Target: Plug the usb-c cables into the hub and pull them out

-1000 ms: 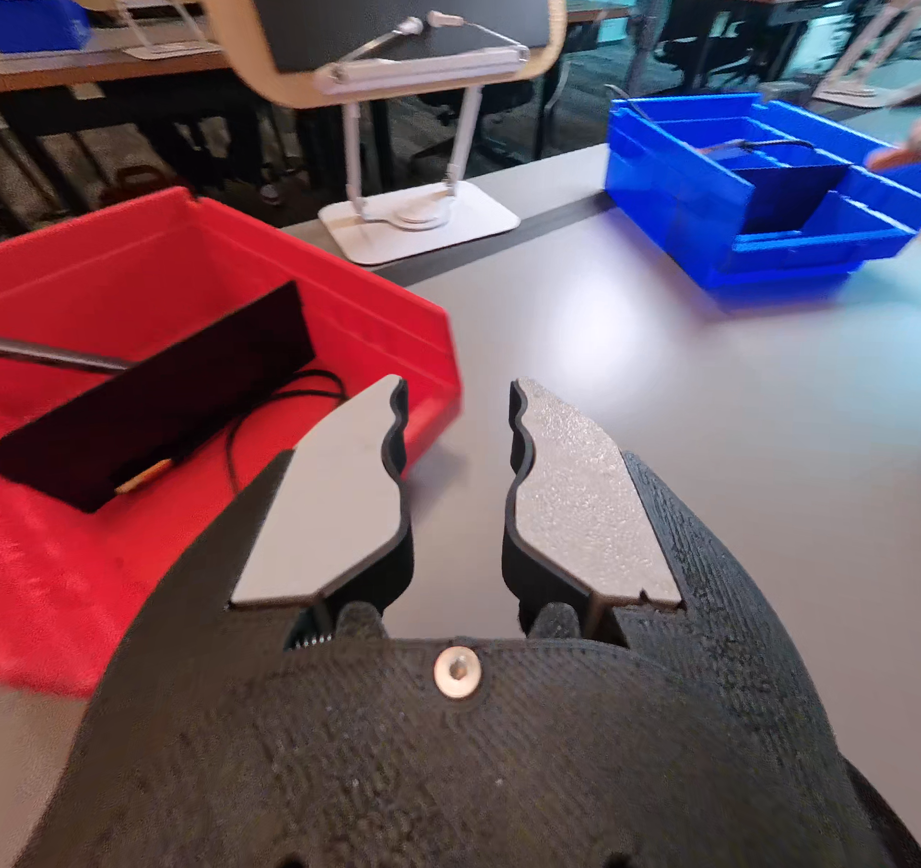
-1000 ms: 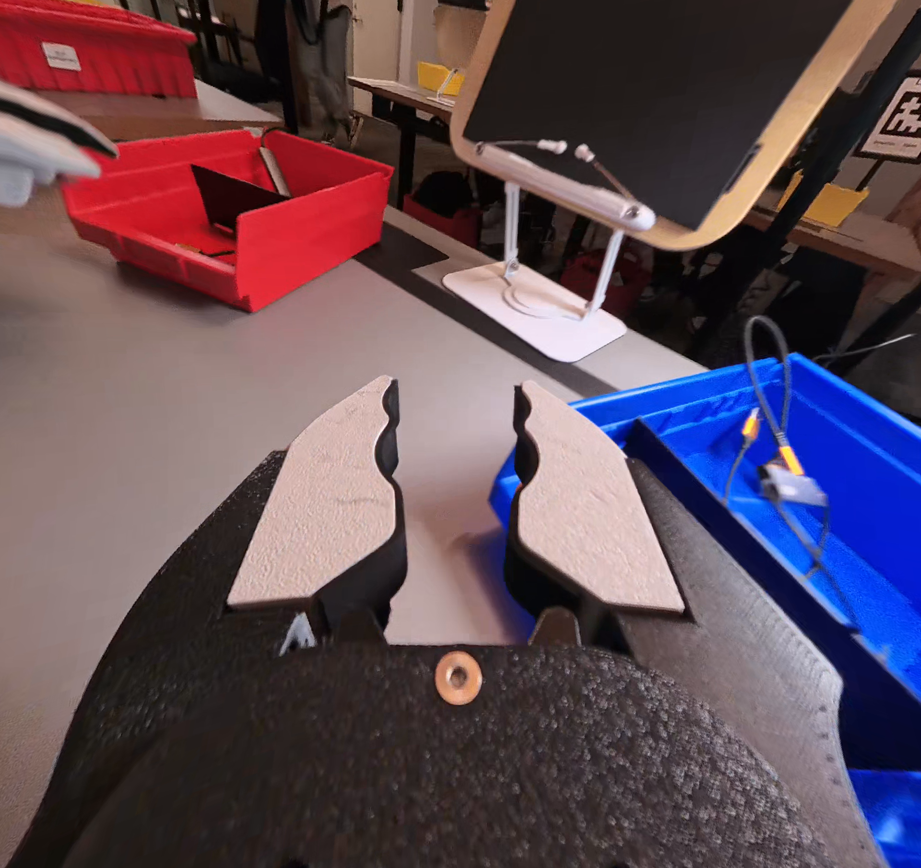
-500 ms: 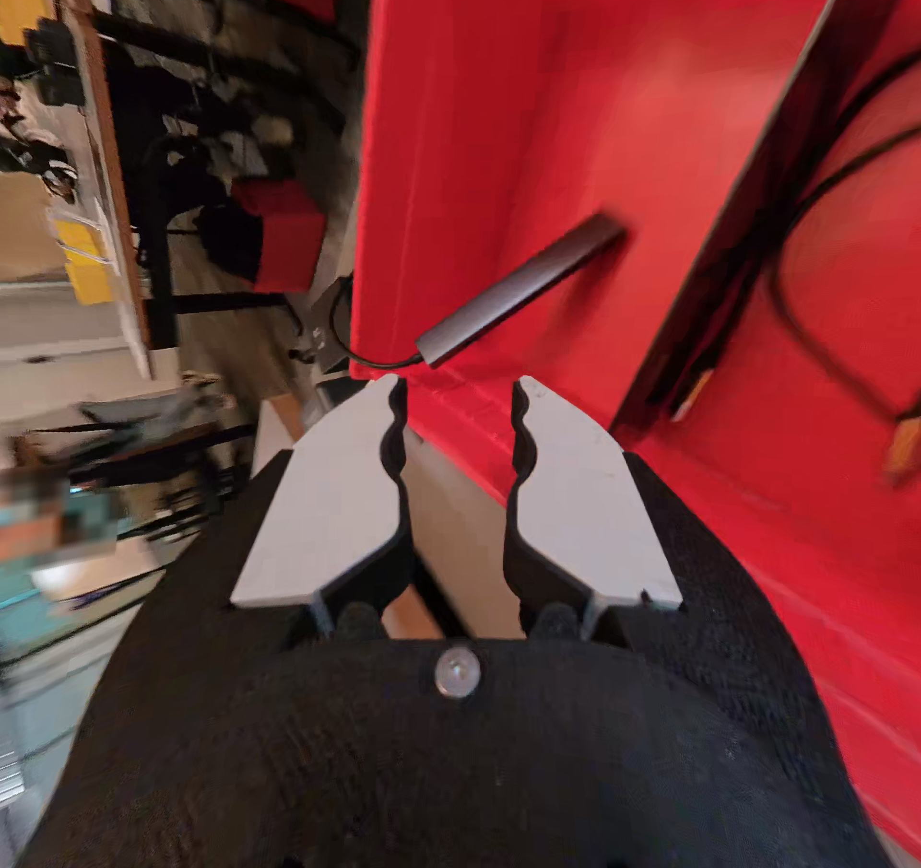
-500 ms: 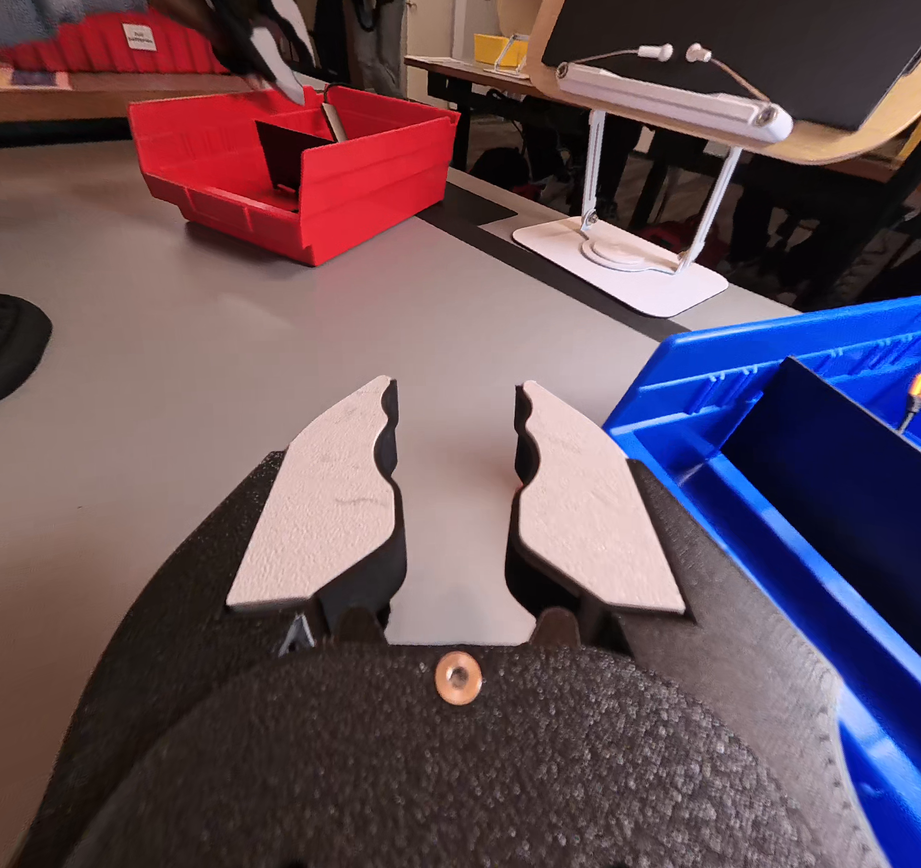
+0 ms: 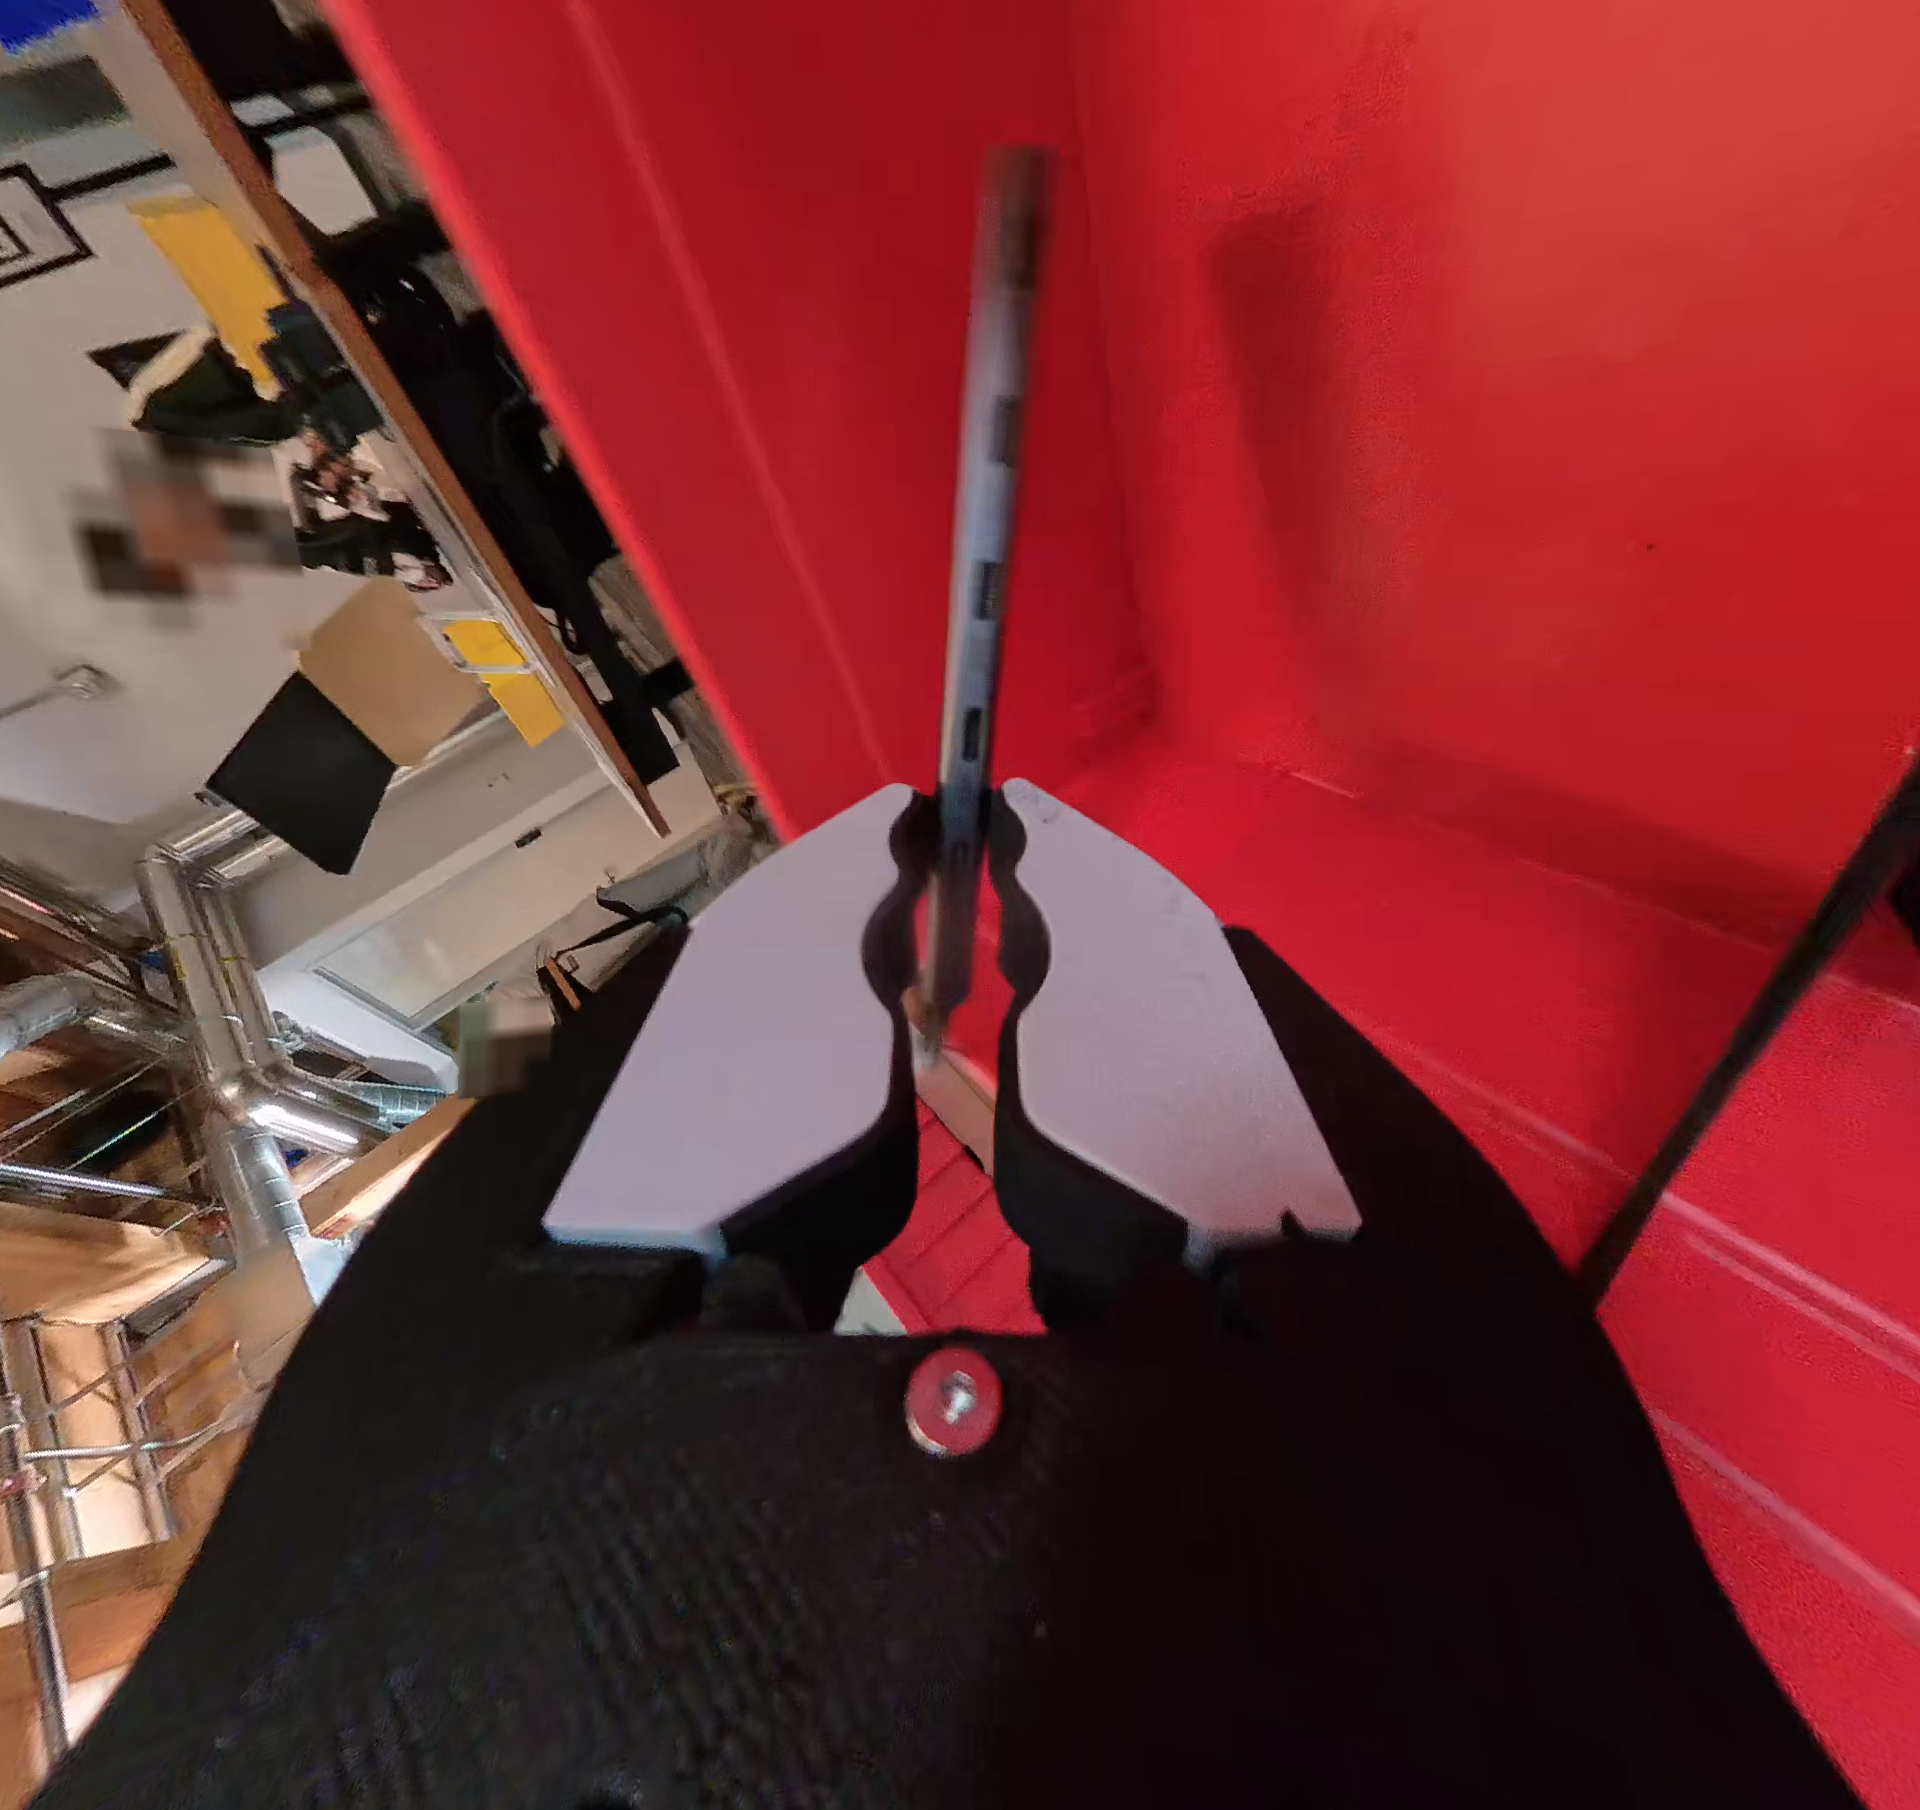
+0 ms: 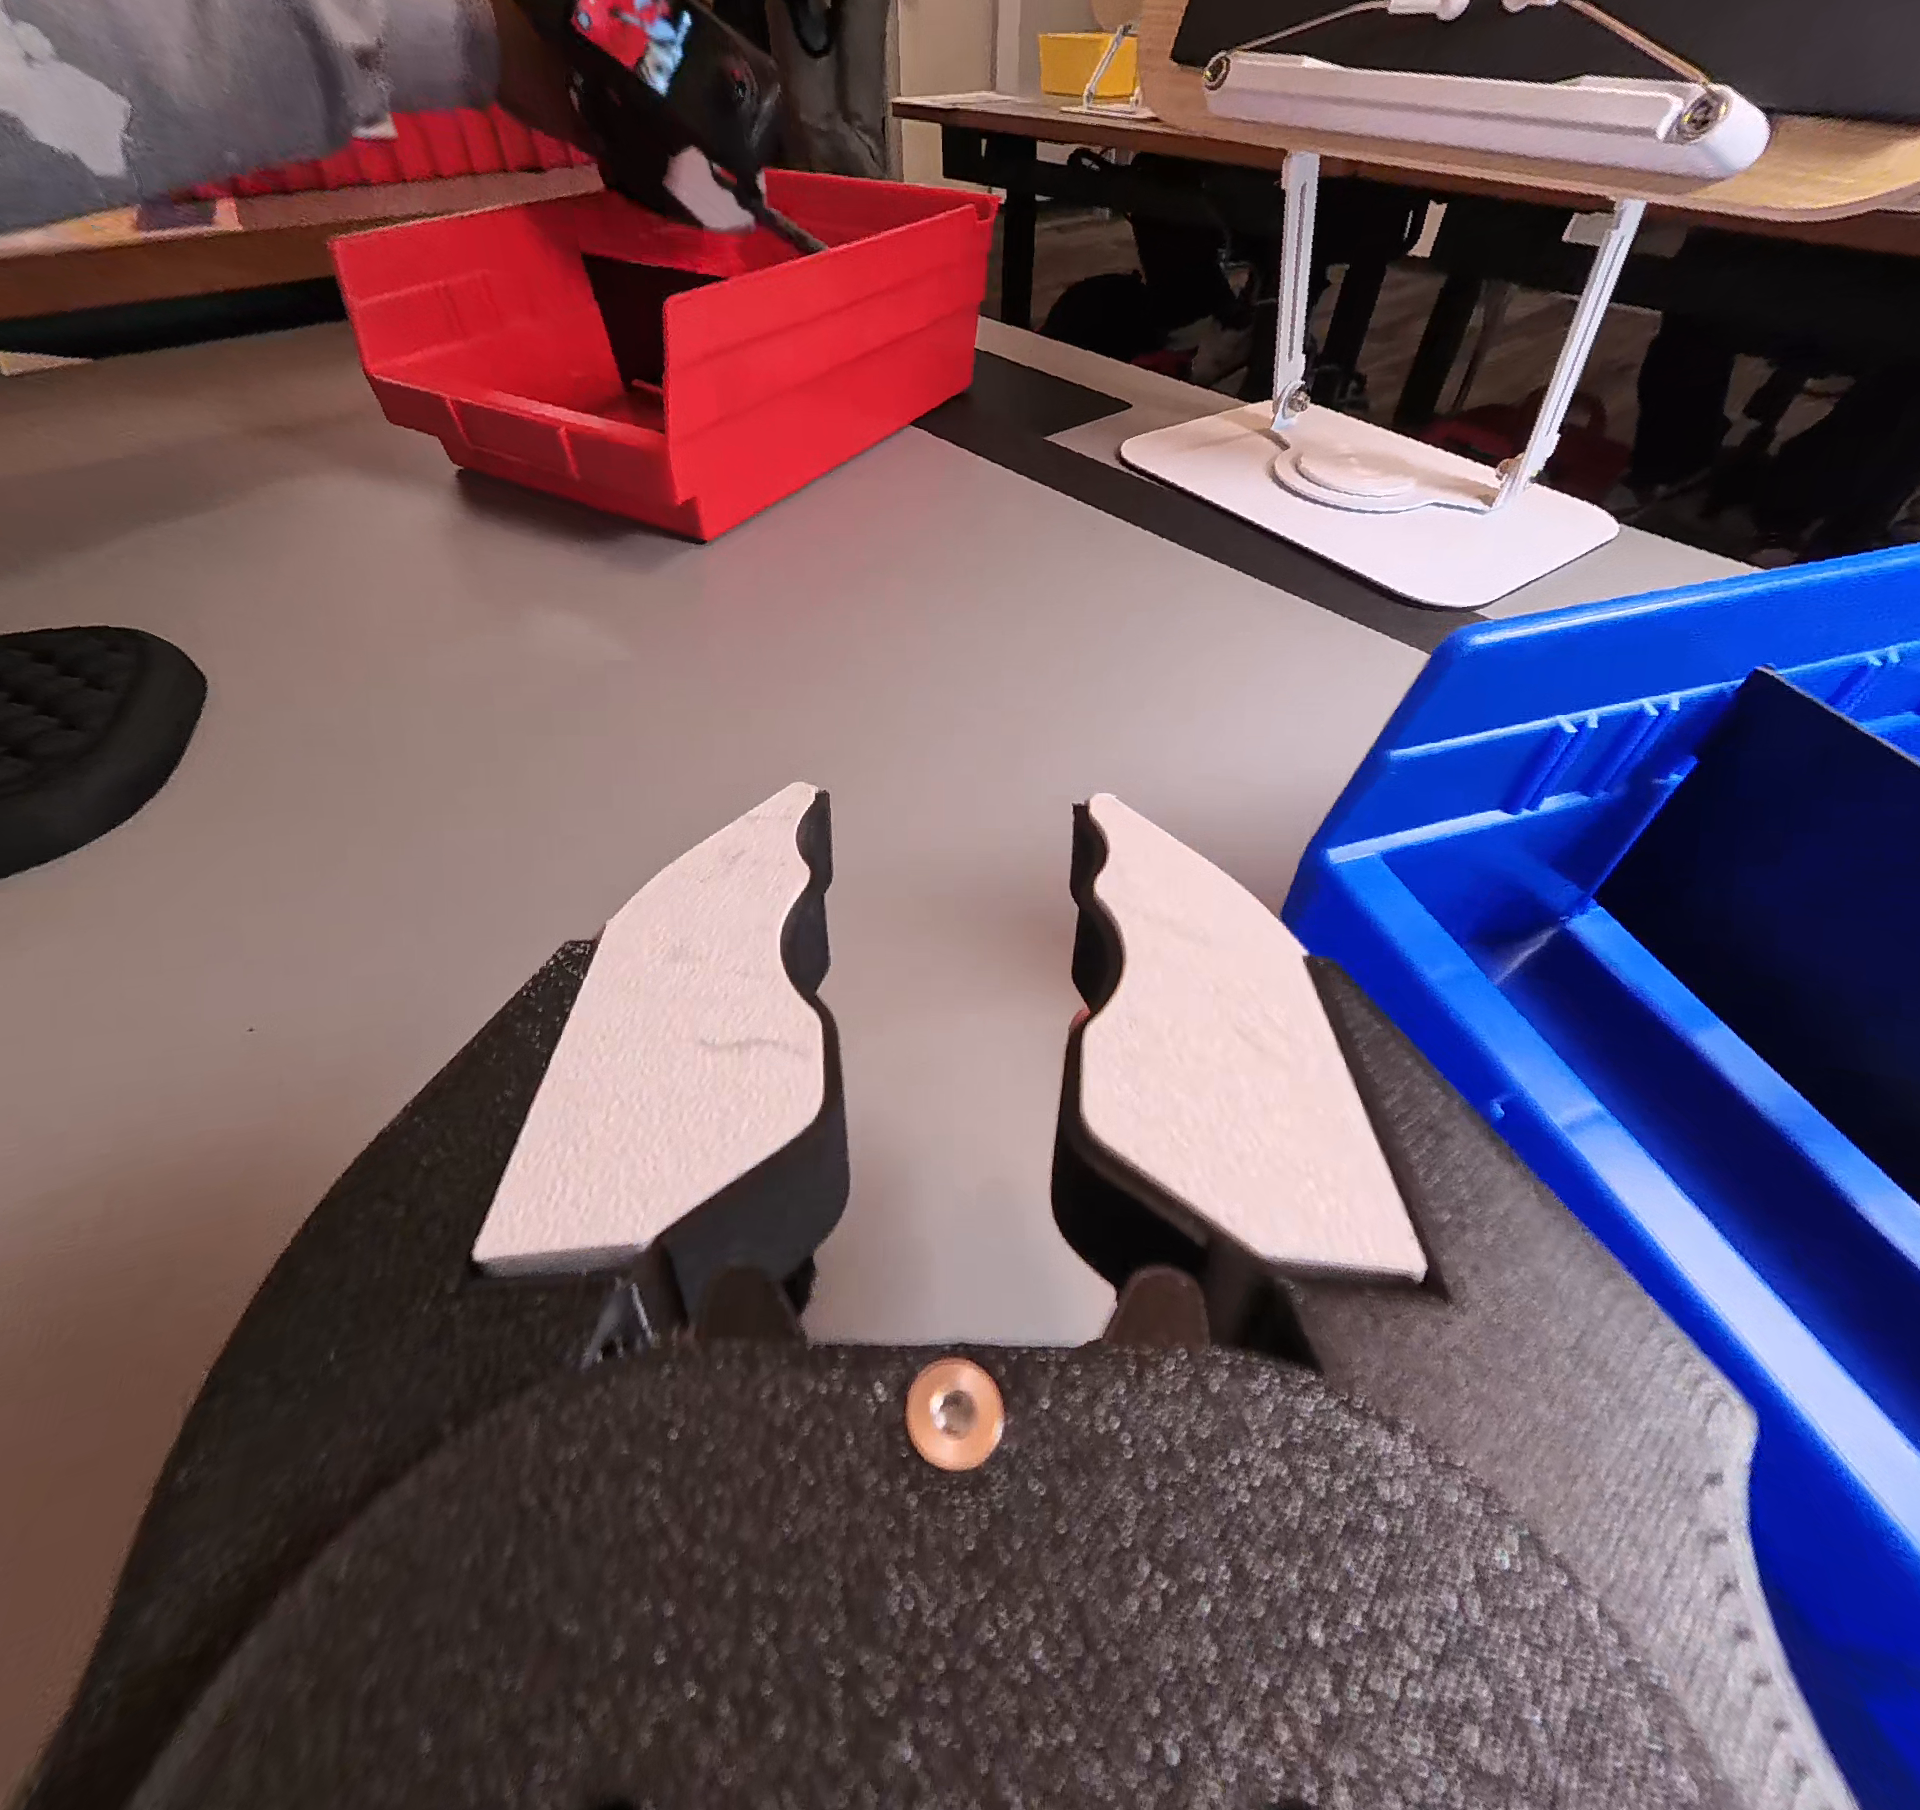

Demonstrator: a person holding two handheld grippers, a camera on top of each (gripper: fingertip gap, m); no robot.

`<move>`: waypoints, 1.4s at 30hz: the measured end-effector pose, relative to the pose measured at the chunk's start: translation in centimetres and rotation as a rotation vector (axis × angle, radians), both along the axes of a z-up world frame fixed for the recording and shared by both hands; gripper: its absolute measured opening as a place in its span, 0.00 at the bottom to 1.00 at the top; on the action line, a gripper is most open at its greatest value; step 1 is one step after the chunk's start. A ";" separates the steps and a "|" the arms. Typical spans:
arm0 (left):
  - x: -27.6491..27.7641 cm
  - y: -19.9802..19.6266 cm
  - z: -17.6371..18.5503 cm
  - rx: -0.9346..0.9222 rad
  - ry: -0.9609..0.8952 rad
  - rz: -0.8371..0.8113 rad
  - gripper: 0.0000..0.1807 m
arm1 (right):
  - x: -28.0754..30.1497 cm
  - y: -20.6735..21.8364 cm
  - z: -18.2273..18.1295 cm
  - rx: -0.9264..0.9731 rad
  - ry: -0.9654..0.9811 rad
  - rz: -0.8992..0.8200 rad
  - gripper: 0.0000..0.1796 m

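Note:
My left gripper (image 5: pixel 956 810) is shut on the near end of a slim grey hub (image 5: pixel 987 534), which points away from me inside the red bin (image 5: pixel 1455 410). Several ports show along the hub's edge. In the right wrist view the left gripper (image 6: pixel 717 191) reaches into the red bin (image 6: pixel 790 378) at the far left of the table. My right gripper (image 6: pixel 951 815) is open and empty, low over the grey table (image 6: pixel 520 721), just left of the blue bin (image 6: pixel 1558 825). No usb-c cables show.
A black divider (image 5: pixel 1756 1033) stands in the red bin at right. A white stand (image 6: pixel 1382 503) holding a board sits at the table's back edge. A black pad (image 6: pixel 73 732) lies at the left. A person's grey sleeve (image 6: pixel 208 25) is above the red bin. Some 55 cm of space lies between my two pairs of fingers.
My left gripper has moved onto the hub in the red bin and closed on it. My right gripper has stayed open beside the blue bin, shifting slightly.

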State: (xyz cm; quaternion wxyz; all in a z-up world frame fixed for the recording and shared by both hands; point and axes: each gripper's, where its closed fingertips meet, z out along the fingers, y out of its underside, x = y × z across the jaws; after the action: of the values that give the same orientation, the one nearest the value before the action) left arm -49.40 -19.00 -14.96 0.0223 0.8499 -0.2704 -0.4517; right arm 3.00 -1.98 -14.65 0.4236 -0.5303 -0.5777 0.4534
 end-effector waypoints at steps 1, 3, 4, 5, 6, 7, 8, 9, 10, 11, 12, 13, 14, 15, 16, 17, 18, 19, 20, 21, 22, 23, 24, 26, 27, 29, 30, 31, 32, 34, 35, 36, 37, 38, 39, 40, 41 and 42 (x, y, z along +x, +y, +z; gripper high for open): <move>0.2 0.0 0.9 0.026 -0.006 -0.002 0.06 | 0.0 0.0 0.1 0.001 0.002 0.002 0.24; 0.7 -0.2 2.7 0.075 -0.026 0.011 0.06 | 0.1 -0.2 0.2 -0.003 0.006 0.008 0.24; 1.1 -0.2 3.8 0.107 -0.031 0.007 0.06 | 0.1 -0.2 0.3 -0.005 0.008 0.011 0.24; 1.5 -0.2 5.1 0.145 -0.036 0.000 0.06 | 0.1 -0.3 0.4 -0.003 0.011 0.013 0.24; 2.1 -0.1 6.4 0.194 -0.045 -0.007 0.06 | 0.1 -0.4 0.5 0.003 0.015 0.014 0.25; 2.8 0.2 7.9 0.254 -0.057 -0.018 0.06 | 0.2 -0.4 0.7 0.010 0.021 0.013 0.25; 3.6 0.4 9.4 0.320 -0.076 -0.030 0.06 | 0.2 -0.3 1.0 0.014 0.029 0.011 0.25; 4.6 0.6 10.9 0.388 -0.097 -0.044 0.06 | 0.2 -0.3 1.2 0.015 0.038 0.009 0.25; 5.7 0.9 12.6 0.457 -0.114 -0.065 0.06 | 0.2 -0.3 1.6 0.014 0.047 0.006 0.24; 6.8 1.2 14.3 0.522 -0.127 -0.091 0.06 | 0.1 -0.2 2.0 0.011 0.058 0.005 0.24; 8.1 1.5 15.9 0.585 -0.143 -0.120 0.06 | 0.0 -0.2 2.5 0.006 0.069 0.006 0.24; 9.5 1.8 17.5 0.646 -0.163 -0.151 0.06 | -0.2 -0.2 3.1 0.000 0.083 0.007 0.24; 11.0 2.2 19.0 0.706 -0.186 -0.183 0.06 | -0.4 -0.2 3.9 -0.004 0.100 0.010 0.24; 12.6 2.5 20.4 0.764 -0.220 -0.215 0.06 | -0.7 -0.3 4.8 -0.004 0.117 0.015 0.24; 14.3 2.9 21.6 0.820 -0.267 -0.246 0.06 | -1.0 -0.5 5.8 0.000 0.133 0.022 0.24; 16.1 3.4 22.6 0.875 -0.319 -0.280 0.06 | -1.4 -0.7 6.9 0.009 0.153 0.031 0.24; 18.1 3.8 23.5 0.930 -0.380 -0.318 0.06 | -1.7 -1.0 8.2 0.023 0.175 0.040 0.24; 20.2 4.3 24.2 0.984 -0.456 -0.356 0.06 | -2.2 -1.4 9.5 0.042 0.200 0.048 0.24; 22.4 4.7 24.7 1.039 -0.546 -0.394 0.06 | -2.6 -1.7 10.9 0.064 0.226 0.056 0.24; 24.7 5.1 25.1 1.092 -0.639 -0.433 0.06 | -3.1 -2.1 12.1 0.084 0.251 0.064 0.23; 26.9 5.4 25.2 1.141 -0.733 -0.470 0.06 | -3.6 -2.5 13.1 0.097 0.271 0.072 0.23; 28.9 5.6 25.0 1.188 -0.824 -0.503 0.06 | -4.2 -3.0 13.8 0.096 0.278 0.090 0.22; 30.8 5.8 24.6 1.228 -0.914 -0.530 0.06 | -4.7 -4.0 13.9 0.078 0.270 0.130 0.20; 34.2 6.1 22.7 1.272 -1.093 -0.555 0.06 | -5.6 -5.8 13.5 0.049 0.258 0.188 0.20; 35.8 6.4 21.3 1.274 -1.169 -0.561 0.06 | -5.9 -6.6 13.0 0.064 0.257 0.206 0.20; 38.8 6.8 17.8 1.243 -1.304 -0.567 0.06 | -6.0 -8.3 12.1 0.106 0.273 0.260 0.20; 40.2 7.0 15.9 1.216 -1.358 -0.563 0.06 | -5.9 -8.9 11.8 0.109 0.279 0.286 0.20; 41.5 7.1 14.1 1.187 -1.399 -0.564 0.06 | -5.8 -9.1 11.5 0.102 0.282 0.306 0.21; 42.8 7.1 12.6 1.158 -1.430 -0.580 0.06 | -5.7 -9.2 11.4 0.089 0.284 0.319 0.21; 44.9 6.8 10.0 1.101 -1.452 -0.615 0.05 | -5.4 -9.0 10.9 0.064 0.276 0.355 0.21; 45.7 6.8 8.7 1.057 -1.453 -0.613 0.05 | -5.2 -9.2 10.3 0.061 0.247 0.396 0.20; 46.5 6.6 7.6 1.007 -1.454 -0.624 0.05 | -5.0 -9.5 9.5 0.069 0.213 0.436 0.20; 47.2 6.4 6.8 0.968 -1.458 -0.647 0.05 | -4.7 -10.0 8.6 0.089 0.188 0.483 0.20; 47.9 6.1 6.2 0.936 -1.470 -0.672 0.06 | -4.4 -10.7 7.6 0.114 0.158 0.535 0.18; 48.4 6.0 5.6 0.905 -1.482 -0.686 0.06 | -4.1 -11.1 6.7 0.144 0.128 0.570 0.16; 48.9 5.8 5.0 0.864 -1.491 -0.694 0.06 | -4.0 -11.4 5.9 0.177 0.110 0.584 0.13; 49.3 5.7 4.3 0.829 -1.491 -0.702 0.06 | -3.9 -11.6 5.3 0.202 0.102 0.595 0.11; 49.5 5.7 3.9 0.811 -1.481 -0.711 0.06 | -3.7 -11.9 4.9 0.208 0.093 0.614 0.08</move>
State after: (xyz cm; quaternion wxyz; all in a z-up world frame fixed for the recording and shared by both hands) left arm 0.10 -13.27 -11.06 -0.5974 0.7318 -0.2819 0.1679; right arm -0.74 -13.86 -9.76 0.3449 -0.2638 -0.7339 0.5223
